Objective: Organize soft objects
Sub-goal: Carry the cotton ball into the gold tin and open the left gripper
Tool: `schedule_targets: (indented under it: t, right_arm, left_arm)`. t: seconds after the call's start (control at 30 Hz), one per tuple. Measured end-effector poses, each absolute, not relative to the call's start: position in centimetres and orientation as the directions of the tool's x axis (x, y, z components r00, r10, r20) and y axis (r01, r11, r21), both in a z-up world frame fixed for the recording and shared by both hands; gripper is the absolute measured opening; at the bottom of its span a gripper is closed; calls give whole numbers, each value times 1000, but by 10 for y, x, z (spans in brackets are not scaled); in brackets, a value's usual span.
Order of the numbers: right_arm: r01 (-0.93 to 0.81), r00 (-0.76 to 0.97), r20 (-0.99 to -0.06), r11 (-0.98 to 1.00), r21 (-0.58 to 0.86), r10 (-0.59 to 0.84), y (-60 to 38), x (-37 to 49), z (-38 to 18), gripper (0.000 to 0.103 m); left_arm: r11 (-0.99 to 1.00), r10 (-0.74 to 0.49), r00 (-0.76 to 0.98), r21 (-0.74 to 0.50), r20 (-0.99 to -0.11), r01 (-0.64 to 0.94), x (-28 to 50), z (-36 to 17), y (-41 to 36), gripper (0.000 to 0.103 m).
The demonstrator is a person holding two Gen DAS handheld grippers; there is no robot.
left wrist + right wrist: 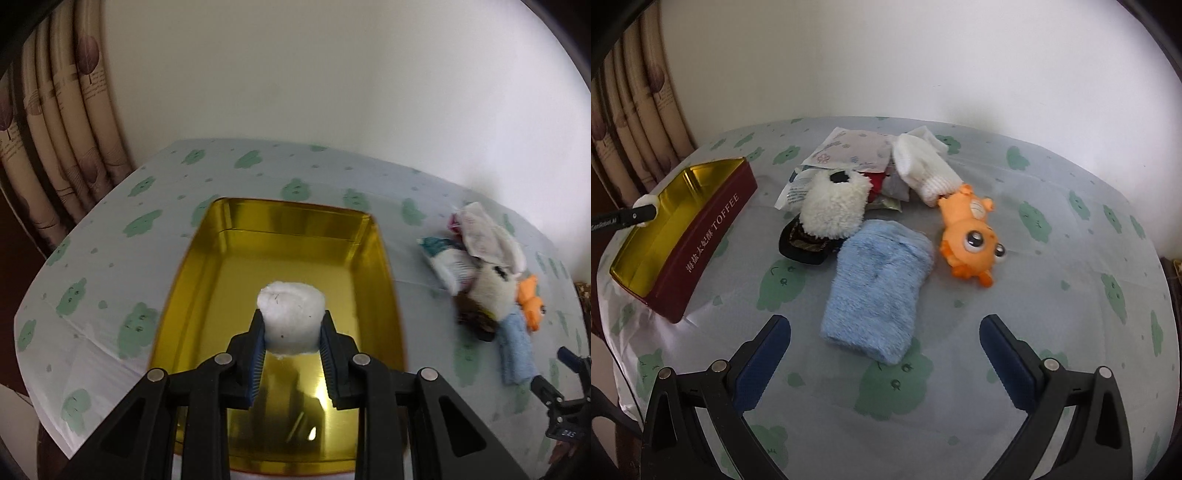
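My left gripper [291, 321] is shut on a white cotton ball [291, 314] and holds it above the open gold-lined tin [373, 266]. In the right wrist view the tin [701, 236] is dark red, marked TOFFEE, at the left, with the cotton ball [646, 203] over its far rim. My right gripper [884, 334] is open and empty, just short of a folded light blue cloth [879, 284]. Behind the cloth lie a fluffy white plush [834, 206], an orange squeeze toy [971, 236], a white sock [923, 166] and a printed packet [849, 147].
The table has a pale cloth with green prints [1052, 295]. A white wall stands behind it and curtains [628, 110] hang at the left. The pile of soft things shows at the right in the left wrist view [487, 280].
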State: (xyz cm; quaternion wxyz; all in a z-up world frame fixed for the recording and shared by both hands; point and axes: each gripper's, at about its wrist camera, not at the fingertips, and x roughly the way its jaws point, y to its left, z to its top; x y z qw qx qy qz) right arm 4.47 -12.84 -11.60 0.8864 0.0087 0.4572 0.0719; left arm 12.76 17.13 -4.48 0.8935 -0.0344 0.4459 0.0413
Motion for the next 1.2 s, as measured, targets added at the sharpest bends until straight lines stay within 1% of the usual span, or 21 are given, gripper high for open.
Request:
schedule_targets:
  t: [0.33,0.43,0.47,0.63,0.73,0.8,0.87,0.9,0.97,1.07,1.2]
  right_arm:
    - [-142,542,-834,990,28,102,-110,71,-130,101]
    - [-142,535,-840,990,19,93,-107,76,-135,101]
    - [-141,530,-843,990,19,91,-106,78,-137,101]
    - [-153,527,-846,988,7,87,-102,83,-144,101]
    - [-156,522,-848,988,5,87,-101,85,-146,101]
    - [-153,524,-847,988,8,88,-102,86,-147,101]
    - [-149,520,-850,989,7,84,-102,86,-149,101]
    - [-149,519,-850,989,12,88,-102,87,-149,100]
    - [-143,510,-855,989,25,95,-103,88,-152,98]
    - [-137,495,-862,990,44,107,-103,89,-156,93]
    - [-134,487,-867,990,45,105,-103,90,-159,92]
  left_arm:
    - [997,81,580,58,-811,-59,157,-59,184,27]
    - [997,80,559,62,-825,-50,167,-66,187,28]
    - [997,80,555,63,-828,-49,170,-68,188,30]
    - [994,109,534,94,-839,-54,178,-77,192,30]
    - [992,123,524,108,-843,-58,179,-81,192,32]
    - [994,110,522,97,-846,-52,179,-82,193,34]
    - [994,110,523,95,-845,-55,179,-81,193,42]
    - [994,108,526,93,-844,-56,178,-81,194,44]
    - [996,89,530,74,-843,-50,177,-79,194,51]
    - [997,80,530,66,-844,-45,175,-78,195,52]
    - [997,73,547,54,-834,-51,167,-70,196,52]
